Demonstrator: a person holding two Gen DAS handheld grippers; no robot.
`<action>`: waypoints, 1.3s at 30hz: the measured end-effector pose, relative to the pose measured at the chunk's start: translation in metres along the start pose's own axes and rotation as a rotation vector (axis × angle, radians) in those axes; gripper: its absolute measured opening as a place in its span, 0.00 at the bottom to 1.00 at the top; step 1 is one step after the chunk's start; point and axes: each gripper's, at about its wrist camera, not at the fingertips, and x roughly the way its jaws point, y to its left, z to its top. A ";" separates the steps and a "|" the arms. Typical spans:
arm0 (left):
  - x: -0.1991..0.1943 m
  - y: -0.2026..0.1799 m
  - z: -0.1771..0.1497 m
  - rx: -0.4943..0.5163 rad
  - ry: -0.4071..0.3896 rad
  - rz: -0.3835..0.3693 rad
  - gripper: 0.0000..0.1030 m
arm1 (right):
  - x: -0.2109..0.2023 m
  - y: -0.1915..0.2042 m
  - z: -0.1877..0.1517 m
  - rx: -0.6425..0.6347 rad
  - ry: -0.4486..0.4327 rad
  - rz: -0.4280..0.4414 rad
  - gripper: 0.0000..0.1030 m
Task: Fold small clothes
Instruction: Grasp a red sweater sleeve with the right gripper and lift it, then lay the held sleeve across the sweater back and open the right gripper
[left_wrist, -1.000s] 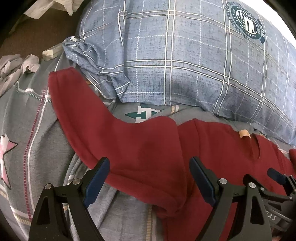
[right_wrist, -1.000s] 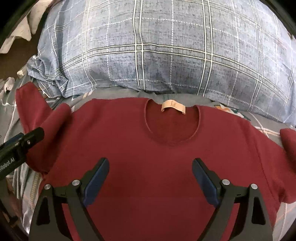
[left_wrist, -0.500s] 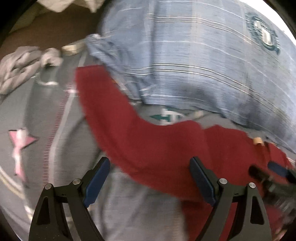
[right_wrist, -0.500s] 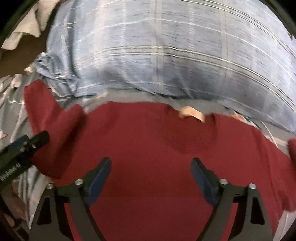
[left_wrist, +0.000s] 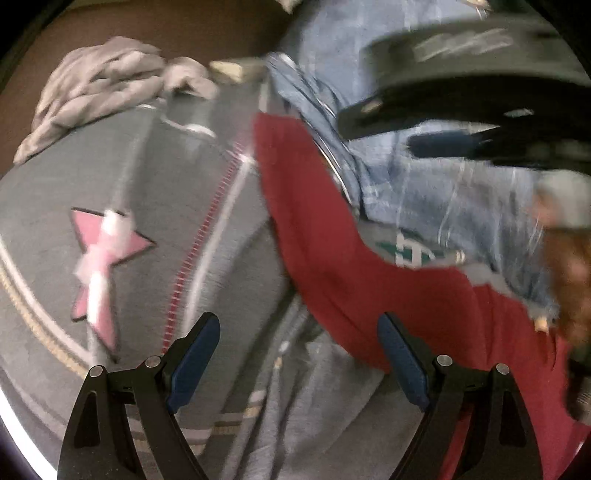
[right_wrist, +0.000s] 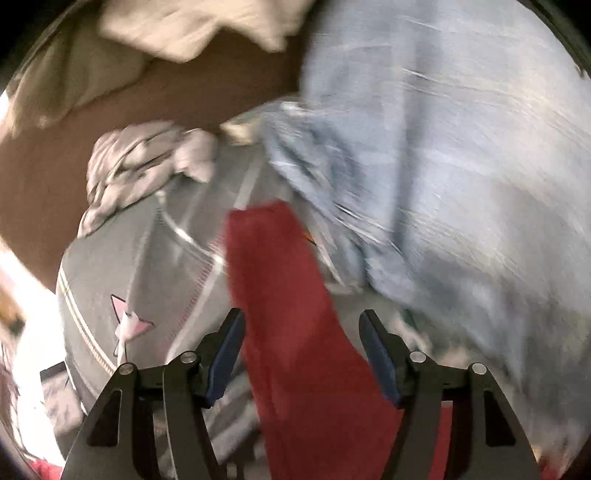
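Sleeve (right_wrist: 295, 332) seemingly between right claw (right_wrist: 301, 354) pads.

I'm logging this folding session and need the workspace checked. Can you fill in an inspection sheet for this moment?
Surface: grey bedspread with a pink star.
Job's things: red top lying flat, sleeve stretched toward the pillow.
Clutter: blue checked pillow; crumpled grey cloth.
Grippers: left hand-held gripper open, empty; right hand-held gripper above the sleeve, jaws have just been closing, not gripping.
Cables: nothing seen.
Surroundings: brown floor.
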 end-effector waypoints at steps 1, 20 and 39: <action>-0.004 0.004 0.000 -0.014 -0.021 0.010 0.85 | 0.013 0.009 0.010 -0.030 0.004 0.020 0.64; -0.005 0.012 -0.007 -0.078 -0.005 0.012 0.84 | 0.098 0.026 0.021 0.034 0.018 0.141 0.10; -0.001 -0.019 -0.009 0.032 -0.002 -0.038 0.84 | -0.212 -0.094 -0.144 0.389 -0.328 -0.036 0.09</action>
